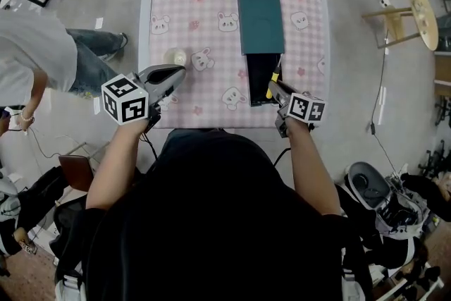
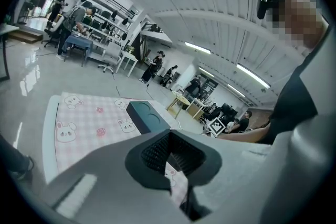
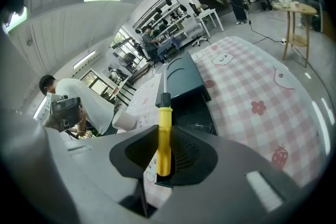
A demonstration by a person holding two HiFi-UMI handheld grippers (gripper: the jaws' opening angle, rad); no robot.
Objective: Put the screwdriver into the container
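A yellow-handled screwdriver (image 3: 164, 139) is clamped in my right gripper (image 3: 167, 157), its metal shaft pointing ahead over the container. In the head view the screwdriver (image 1: 273, 83) and right gripper (image 1: 280, 94) hang at the near right edge of the open black container (image 1: 259, 81). The container's dark teal lid (image 1: 261, 21) lies slid back over its far half. From the right gripper view the container (image 3: 195, 107) lies just past the jaws. My left gripper (image 1: 171, 74) is shut on nothing above the table's near left, and from its own view the left gripper (image 2: 170, 153) sees the container (image 2: 148, 116) ahead.
The table (image 1: 310, 46) wears a pink checked cloth with bunny prints. A small pale cup (image 1: 175, 56) stands just beyond the left gripper. A person in a grey shirt (image 1: 35, 56) stands left of the table. A wooden stool (image 1: 412, 17) stands at the right.
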